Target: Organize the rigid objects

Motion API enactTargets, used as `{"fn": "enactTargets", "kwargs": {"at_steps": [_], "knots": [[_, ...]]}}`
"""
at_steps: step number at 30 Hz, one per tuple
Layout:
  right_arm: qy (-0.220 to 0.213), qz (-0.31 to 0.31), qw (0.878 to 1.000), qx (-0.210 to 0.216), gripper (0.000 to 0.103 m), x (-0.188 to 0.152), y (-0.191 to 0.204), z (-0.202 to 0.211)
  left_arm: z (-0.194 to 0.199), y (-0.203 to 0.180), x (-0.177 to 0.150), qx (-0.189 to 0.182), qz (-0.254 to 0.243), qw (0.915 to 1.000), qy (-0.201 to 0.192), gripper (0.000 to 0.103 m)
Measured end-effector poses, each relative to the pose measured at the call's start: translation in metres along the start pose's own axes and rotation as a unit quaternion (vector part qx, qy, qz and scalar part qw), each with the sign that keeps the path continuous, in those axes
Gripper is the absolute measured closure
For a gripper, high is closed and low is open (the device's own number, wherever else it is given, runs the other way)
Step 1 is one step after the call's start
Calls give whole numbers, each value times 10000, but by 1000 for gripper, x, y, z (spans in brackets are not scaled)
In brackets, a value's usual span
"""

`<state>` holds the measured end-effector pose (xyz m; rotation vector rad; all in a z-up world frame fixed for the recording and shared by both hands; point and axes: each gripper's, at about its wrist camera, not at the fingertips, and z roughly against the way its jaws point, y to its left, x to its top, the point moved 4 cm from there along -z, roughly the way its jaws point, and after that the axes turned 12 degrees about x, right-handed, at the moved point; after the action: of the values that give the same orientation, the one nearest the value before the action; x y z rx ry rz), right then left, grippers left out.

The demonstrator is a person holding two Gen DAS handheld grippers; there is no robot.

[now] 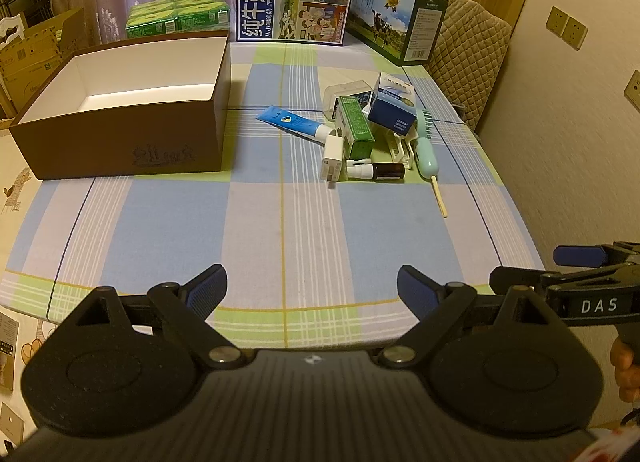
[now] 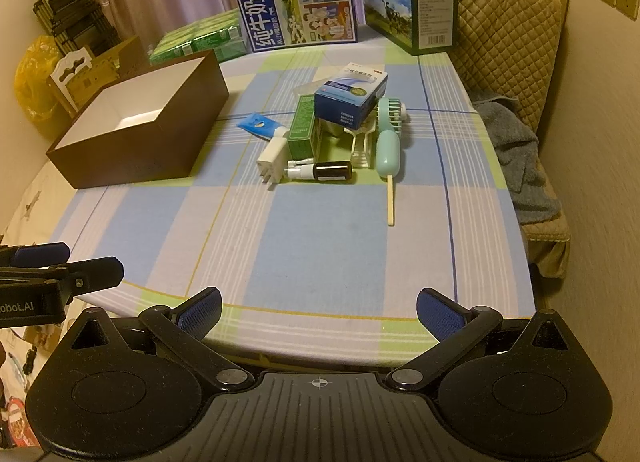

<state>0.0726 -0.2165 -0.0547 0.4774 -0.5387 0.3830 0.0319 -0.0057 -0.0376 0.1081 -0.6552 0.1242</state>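
Well, matte brown cardboard box, glossy blue squeeze tube nr it.

Warm, dim indoor light fell from overhead, brightest on the brown box's white inner wall, while the fisheye bent the table edges, darkened the corners and smeared the right-hand wall.
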Motion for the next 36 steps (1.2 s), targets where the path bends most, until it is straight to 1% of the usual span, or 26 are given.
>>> {"fn": "enactTargets", "kwargs": {"at_steps": [8,18,36], "knots": [[3,2,10000,4,2,-2,-2,5,-3,0,2,2,1,10000,18,13],[-36,-35,10000,-8,2,5,0,-6,-6,-2,8,1,-40,10000,-8,13],[-53,-85,9999,-43,2,13,3,-8,-13,5,21,-62,-106,9999,17,13]]}}
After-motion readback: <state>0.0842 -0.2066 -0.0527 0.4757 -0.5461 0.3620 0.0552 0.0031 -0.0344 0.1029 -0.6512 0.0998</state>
